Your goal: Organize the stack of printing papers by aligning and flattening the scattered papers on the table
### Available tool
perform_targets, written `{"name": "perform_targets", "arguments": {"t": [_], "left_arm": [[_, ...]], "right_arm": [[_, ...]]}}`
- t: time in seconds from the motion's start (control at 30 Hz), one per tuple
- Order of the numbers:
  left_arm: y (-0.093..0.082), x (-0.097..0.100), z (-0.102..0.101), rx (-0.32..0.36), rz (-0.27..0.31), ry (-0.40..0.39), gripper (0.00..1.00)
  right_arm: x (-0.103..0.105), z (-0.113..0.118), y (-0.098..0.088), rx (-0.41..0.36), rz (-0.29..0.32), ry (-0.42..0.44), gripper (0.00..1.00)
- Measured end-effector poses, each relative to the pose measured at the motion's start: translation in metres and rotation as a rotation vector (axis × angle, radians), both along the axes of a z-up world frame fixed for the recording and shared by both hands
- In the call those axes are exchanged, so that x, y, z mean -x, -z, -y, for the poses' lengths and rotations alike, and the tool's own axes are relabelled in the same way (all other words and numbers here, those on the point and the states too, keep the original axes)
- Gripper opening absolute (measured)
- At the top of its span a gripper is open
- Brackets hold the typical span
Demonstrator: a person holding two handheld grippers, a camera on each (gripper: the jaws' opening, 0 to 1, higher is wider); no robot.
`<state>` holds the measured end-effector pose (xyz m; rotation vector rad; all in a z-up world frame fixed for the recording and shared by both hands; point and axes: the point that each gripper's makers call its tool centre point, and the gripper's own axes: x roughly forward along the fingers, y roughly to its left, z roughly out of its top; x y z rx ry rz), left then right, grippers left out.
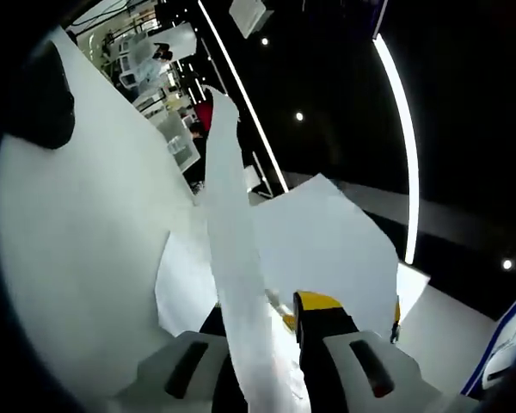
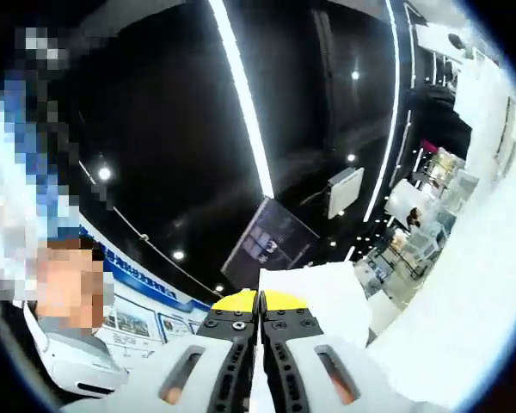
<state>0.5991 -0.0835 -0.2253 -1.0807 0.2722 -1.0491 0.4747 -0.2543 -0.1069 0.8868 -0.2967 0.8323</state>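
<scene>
Left gripper view: the white tabletop (image 1: 77, 249) occupies the left side, its far edge running diagonally against a dark hall lit by long white ceiling light strips (image 1: 404, 129). White printing paper sheets (image 1: 327, 249) stand lifted off the tabletop, their upper edges free in open air, with clear room above and to the right. The left gripper (image 1: 262, 323), grey with yellow-tipped jaws, is clamped on one tall sheet seen edge-on that rises between its jaws. A black rounded object (image 1: 43, 103) rests on the tabletop at far left.

Right gripper view: the right gripper (image 2: 259, 303) has its jaws pressed together on the thin edge of a white sheet (image 2: 314, 297), which extends to the right. A dark hanging display panel (image 2: 271, 234) sits beyond.
</scene>
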Motion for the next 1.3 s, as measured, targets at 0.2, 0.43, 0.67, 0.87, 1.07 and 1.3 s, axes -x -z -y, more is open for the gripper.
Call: {"name": "perform_targets", "arguments": {"t": [0.2,0.43,0.67,0.87,1.07,1.3], "left_arm": [[-0.002,-0.001,-0.001,0.013,0.008,0.008,0.19],[-0.002,0.000,0.001,0.005,0.015,0.004,0.19],[-0.003,0.002,0.000,0.008,0.021,-0.002,0.19],[-0.005,-0.001,-0.004,0.007,0.045,-0.042,0.22],[-0.004,-0.004,-0.004,0.009,0.048,-0.042,0.22],[-0.005,-0.002,-0.001,-0.003,0.066,-0.051,0.22]], "right_arm": [[-0.017,0.000,0.058,0.054,-0.170,0.073,0.00],[-0.026,0.004,0.075,0.057,-0.266,0.177,0.00],[-0.030,0.013,0.085,0.032,-0.282,0.253,0.00],[-0.029,0.016,0.090,-0.016,-0.306,0.297,0.00],[-0.020,0.019,0.090,-0.040,-0.308,0.363,0.00],[-0.011,-0.004,0.096,-0.087,-0.349,0.377,0.00]]}}
